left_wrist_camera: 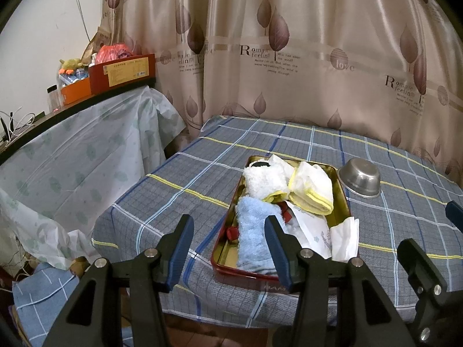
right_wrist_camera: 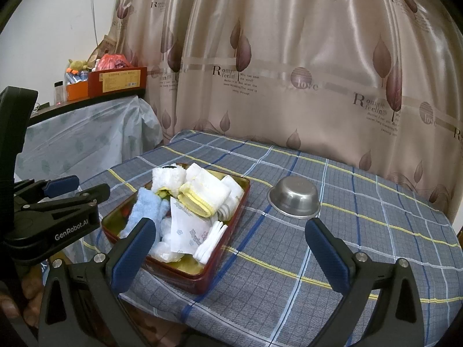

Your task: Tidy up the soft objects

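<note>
Red tin tray [right_wrist_camera: 202, 282] on the checked bench [right_wrist_camera: 318, 254] holds folded cloths [right_wrist_camera: 202, 195]; left tool [left_wrist_camera: 228, 245] and right tool [right_wrist_camera: 230, 254] both gape wide, holding nothing.

Red tin tray [left_wrist_camera: 228, 269] of soft stuff on plaid tablecloth [left_wrist_camera: 173, 202], left gripper [left_wrist_camera: 230, 251] spread wide at 6 o'clock.
Inside tray: blue towel [left_wrist_camera: 251, 231] btwn the finger pads, white fluffy cloth [left_wrist_camera: 263, 180] at 12, yellow-edged cloth [left_wrist_camera: 314, 188] at 1. Steel bowl [left_wrist_camera: 360, 179] upside down w/ rim on cloth, just beside tray at 2.
</note>
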Tool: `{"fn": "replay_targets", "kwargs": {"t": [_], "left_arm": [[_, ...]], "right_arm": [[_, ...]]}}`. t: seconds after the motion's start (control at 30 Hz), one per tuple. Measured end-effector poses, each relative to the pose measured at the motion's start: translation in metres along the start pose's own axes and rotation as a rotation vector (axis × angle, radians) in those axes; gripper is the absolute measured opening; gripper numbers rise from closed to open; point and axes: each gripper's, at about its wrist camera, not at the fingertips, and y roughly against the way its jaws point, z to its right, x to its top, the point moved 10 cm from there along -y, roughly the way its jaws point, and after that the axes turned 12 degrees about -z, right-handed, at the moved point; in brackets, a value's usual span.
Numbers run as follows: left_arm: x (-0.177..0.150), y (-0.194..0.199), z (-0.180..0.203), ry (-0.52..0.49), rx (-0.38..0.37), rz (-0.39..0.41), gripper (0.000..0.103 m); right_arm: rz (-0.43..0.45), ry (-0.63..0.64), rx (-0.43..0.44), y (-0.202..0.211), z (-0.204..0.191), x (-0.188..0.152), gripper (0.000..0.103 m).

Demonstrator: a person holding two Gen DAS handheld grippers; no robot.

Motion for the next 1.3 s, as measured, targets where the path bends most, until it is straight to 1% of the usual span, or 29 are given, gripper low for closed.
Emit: {"fn": "replay_targets", "kwargs": {"t": [1.03, 1.07, 1.1, 1.17, 1.23, 1.3], "left_arm": [[-0.003, -0.004, -0.001, 0.002, -0.005, -0.006, 0.052], [-0.004, -0.003, -0.003, 0.005, 0.001, -0.002, 0.053], [-0.005, -0.003, -0.005, 0.012, 0.002, 0.005, 0.057], [-0.006, 0.0, -0.007, 0.025, -0.006, 0.023, 0.06], [-0.005, 0.005, -0.008, 0.027, 0.002, 0.048, 0.06], [-0.006, 0.006, -0.006, 0.012, 0.004, 0.047, 0.06]], "right_arm": [[-0.006, 0.002, 0.001, -0.001, 0.001, -0.001, 0.102], [-0.006, 0.002, 0.002, -0.001, 0.001, 0.0, 0.102], [-0.006, 0.003, 0.003, -0.001, 0.001, 0.0, 0.102], [-0.005, 0.004, 0.001, -0.001, 0.002, 0.0, 0.102], [-0.003, 0.003, -0.006, 0.0, 0.005, -0.003, 0.102], [0.003, -0.005, -0.016, 0.002, 0.012, -0.007, 0.102]]}}
